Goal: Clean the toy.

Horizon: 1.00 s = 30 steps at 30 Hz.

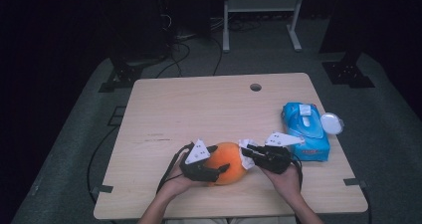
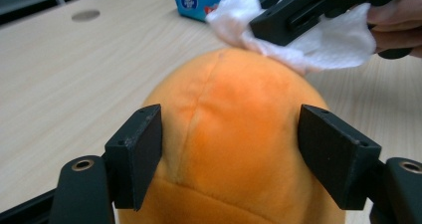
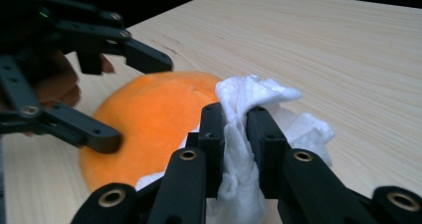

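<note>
High view: a pale wood-grain table [image 1: 199, 104] with a round cable hole [image 1: 256, 87] at 12 o'clock. Near the front edge, approx. at 6 o'clock, lies a round orange plush toy [image 1: 226, 163]. The left gripper [image 1: 219, 170] sits at its 9 o'clock side, the right gripper [image 1: 247, 151] at its 3 o'clock side, w/ a white wipe [image 1: 246, 157] touching the toy. A blue pack of wipes [image 1: 304, 130], lid open, lies at 3 o'clock near the right edge. The back half of the table is bare, so much free room there.

Left gripper view: the left gripper [image 2: 230, 154] has its jaws spread, one flat black pad each side of the plush toy [image 2: 229, 149], which is soft, fuzzy, w/ a seam on top. The crumpled wipe [image 2: 328, 37] rests on the toy at 1 o'clock.

Right gripper view: the right gripper [image 3: 234, 134] has its jaws clamped on the wipe [image 3: 249, 104], a wrinkled soft tissue. The toy [image 3: 149, 124] is at 10 o'clock, between the other gripper's jaws.
</note>
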Tool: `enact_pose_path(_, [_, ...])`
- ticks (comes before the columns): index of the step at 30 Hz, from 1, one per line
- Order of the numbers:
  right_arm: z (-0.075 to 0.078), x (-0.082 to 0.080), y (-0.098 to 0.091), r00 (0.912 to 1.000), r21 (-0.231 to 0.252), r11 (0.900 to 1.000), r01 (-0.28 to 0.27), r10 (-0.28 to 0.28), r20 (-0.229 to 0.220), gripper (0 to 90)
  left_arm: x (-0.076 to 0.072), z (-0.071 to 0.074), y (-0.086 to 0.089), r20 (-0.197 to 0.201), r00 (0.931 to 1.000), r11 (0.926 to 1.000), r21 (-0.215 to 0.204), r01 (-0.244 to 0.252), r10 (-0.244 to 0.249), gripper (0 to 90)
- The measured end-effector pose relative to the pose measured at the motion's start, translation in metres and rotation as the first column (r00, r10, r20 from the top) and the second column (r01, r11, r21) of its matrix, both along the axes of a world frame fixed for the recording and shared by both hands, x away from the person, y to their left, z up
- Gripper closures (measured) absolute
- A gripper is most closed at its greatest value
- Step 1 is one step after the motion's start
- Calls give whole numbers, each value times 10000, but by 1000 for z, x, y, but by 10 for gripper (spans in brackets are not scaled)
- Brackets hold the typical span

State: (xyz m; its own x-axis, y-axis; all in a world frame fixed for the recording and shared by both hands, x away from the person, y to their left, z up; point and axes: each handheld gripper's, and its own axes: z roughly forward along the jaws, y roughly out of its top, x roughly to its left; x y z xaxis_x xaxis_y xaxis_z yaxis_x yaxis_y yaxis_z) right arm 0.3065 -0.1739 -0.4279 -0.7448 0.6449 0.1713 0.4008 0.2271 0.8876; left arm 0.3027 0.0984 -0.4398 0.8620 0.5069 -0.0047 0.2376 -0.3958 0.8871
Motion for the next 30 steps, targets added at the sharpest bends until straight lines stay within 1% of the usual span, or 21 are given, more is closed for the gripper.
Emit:
enact_pose_path(1, [-3, 1, -2, 9999, 35, 10000, 39, -38, -117, 774, 1, -1, 3, 10, 10000, 9999, 78, -94, 94, 272])
enact_pose_path(3, [-14, 6, -8, 9971, 301, 9991, 302, -281, -703, 774, 2, -3, 7, -168, 9997, 9998, -86, -196, 194, 272])
enact_pose_path(5, [-29, 10, -13, 9886, 381, 9974, 610, -551, -1404, 775, 4, -5, 11, -284, 9994, 9996, -176, -217, 212, 271])
enact_pose_path(6, [-33, 11, -14, 9848, 375, 9971, 661, -591, -1633, 774, 4, -5, 12, -303, 9993, 9995, -213, -220, 214, 271])
enact_pose_path(8, [-31, 10, -13, 9852, 419, 9969, 666, -590, -1608, 774, 5, -5, 13, -306, 9991, 9994, -160, -313, 308, 271])
enact_pose_path(11, [-18, 5, -10, 9934, 711, 9964, 455, -377, -1081, 774, 6, -7, 15, -387, 9987, 9989, -318, -347, 335, 272])
enact_pose_path(13, [-14, 3, -8, 9956, 667, 9971, 368, -308, -890, 774, 7, -7, 16, -426, 9984, 9988, -319, -373, 360, 271])
enact_pose_path(15, [-20, 6, -11, 9926, 568, 9973, 468, -400, -1148, 774, 8, -5, 16, -487, 9980, 9986, -313, -421, 406, 271])
enact_pose_path(16, [-26, 8, -12, 9889, 467, 9972, 592, -523, -1387, 774, 7, -5, 15, -533, 9977, 9984, -355, -429, 410, 271])
enact_pose_path(17, [-32, 11, -14, 9836, 413, 9968, 686, -607, -1699, 774, 7, -4, 14, -488, 9981, 9989, -260, -384, 371, 271])
enact_pose_path(18, [-36, 12, -15, 9798, 516, 9960, 726, -616, -1901, 774, 6, -4, 13, -435, 9985, 9992, -221, -347, 337, 271])
enact_pose_path(19, [-35, 12, -14, 9793, 649, 9950, 762, -625, -1923, 774, 6, -3, 12, -410, 9988, 9993, -235, -290, 280, 270])
enact_pose_path(20, [-30, 11, -13, 9832, 643, 9953, 718, -598, -1723, 774, 4, -2, 10, -313, 9993, 9996, -228, -187, 180, 271])
enact_pose_path(21, [-23, 9, -11, 9883, 734, 9954, 617, -507, -1439, 771, 3, -2, 7, -173, 9998, 10000, -52, -74, 73, 271])
enact_pose_path(22, [-16, 7, -10, 9921, 985, 9939, 491, -371, -1202, 768, 1, -1, 4, -44, 10000, 10000, 31, 52, -52, 273])
enact_pose_path(24, [-4, 4, -8, 9974, 1344, 9908, 160, -64, -718, 767, -5, -1, -6, 306, 9985, 9988, 181, 458, -463, 273])
enact_pose_path(25, [0, 2, -7, 9987, 1393, 9903, -11, 82, -506, 766, -8, 0, -11, 500, 9968, 9975, 337, 615, -632, 273])
enact_pose_path(26, [1, 1, -5, 9992, 1240, 9922, -113, 161, -373, 767, -10, 1, -14, 687, 9951, 9962, 541, 677, -714, 272])
enact_pose_path(27, [0, 1, -3, 9993, 949, 9954, -140, 171, -319, 767, -11, 3, -16, 742, 9944, 9956, 606, 709, -753, 266])
enact_pose_path(29, [-8, 2, -3, 9990, 536, 9986, -41, 65, -437, 769, -8, 5, -11, 486, 9965, 9977, 137, 668, -674, 220])
enact_pose_path(30, [-12, 4, -6, 9983, 509, 9987, 61, -31, -583, 769, -6, 5, -7, 345, 9982, 9987, -118, 496, -492, 199])
